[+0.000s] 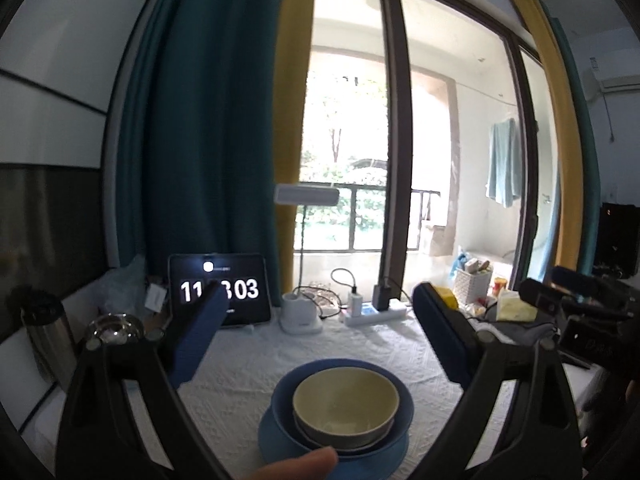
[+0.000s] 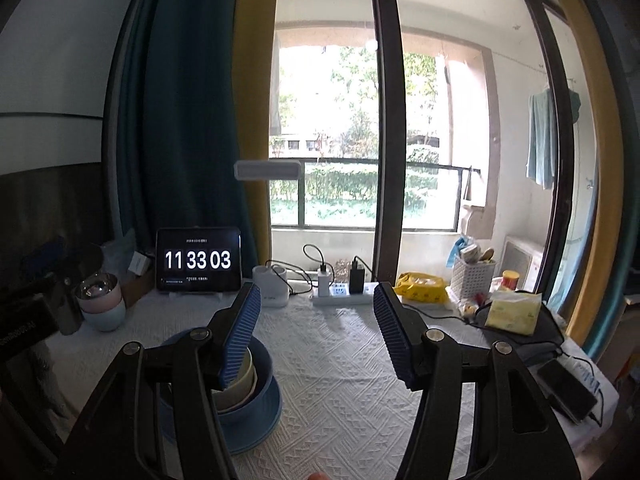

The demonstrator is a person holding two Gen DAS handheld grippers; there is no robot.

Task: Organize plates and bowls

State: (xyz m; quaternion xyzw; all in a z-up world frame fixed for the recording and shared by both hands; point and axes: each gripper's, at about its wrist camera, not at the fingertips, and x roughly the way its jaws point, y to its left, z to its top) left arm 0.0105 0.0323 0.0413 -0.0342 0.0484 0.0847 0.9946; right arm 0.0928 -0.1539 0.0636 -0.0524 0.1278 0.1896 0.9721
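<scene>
Left wrist view, left to right: steel thermos point(image 1: 46, 336) at the far left edge, a shiny metal bowl point(image 1: 116, 327) beside it, then a tablet clock point(image 1: 219, 288) partly hidden by a blue finger pad point(image 1: 200, 336). Left gripper point(image 1: 320, 340) hangs above the white textured surface point(image 1: 248, 372), fingers wide apart, holding nothing. Between them, low in frame, sits the stack: a cream bowl point(image 1: 346, 400) nested in a blue bowl point(image 1: 402, 412), both on a blue plate point(image 1: 272, 440). A fingertip point(image 1: 300, 466) shows at the bottom edge, just in front of the plate. Behind: white lamp base point(image 1: 300, 314), power strip point(image 1: 376, 314), white basket point(image 1: 472, 286), tissue pack point(image 1: 514, 306).

Right wrist view, left to right: pastel cups point(image 2: 102, 304) stacked at the left, the tablet reading 11 33 03, then the same dish stack point(image 2: 256, 392) on the surface, partly behind the left finger. Right gripper point(image 2: 316, 332) has fingers apart, empty, over bare cloth to the right of the stack. Yellow bag point(image 2: 422, 286) and a phone point(image 2: 566, 390) lie toward the right.
</scene>
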